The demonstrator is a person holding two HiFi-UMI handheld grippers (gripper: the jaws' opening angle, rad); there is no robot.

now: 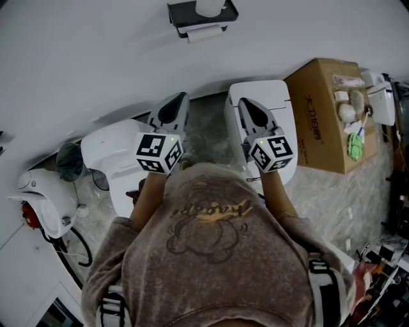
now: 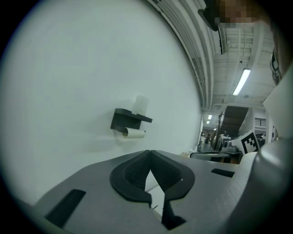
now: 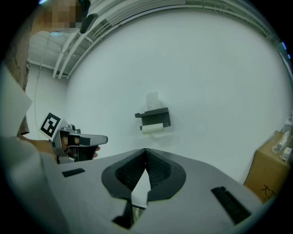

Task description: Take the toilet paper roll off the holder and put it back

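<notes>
white toilet paper roll [image 1: 204,35] sits on black wall holder [image 1: 201,13] | left claw [image 2: 149,153]: pressed together, empty | right claw [image 3: 145,151]: pressed together, empty | both aimed at holder, well back: fits pre-take or post-return

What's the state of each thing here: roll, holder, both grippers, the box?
toilet paper roll: hanging on the holder, untouched.
holder: fixed to the wall, white object on its shelf.
left gripper: jaws shut, empty, well short of the holder.
right gripper: jaws shut, empty, well short of the holder.
cardboard box: upright, small items on top.
</notes>
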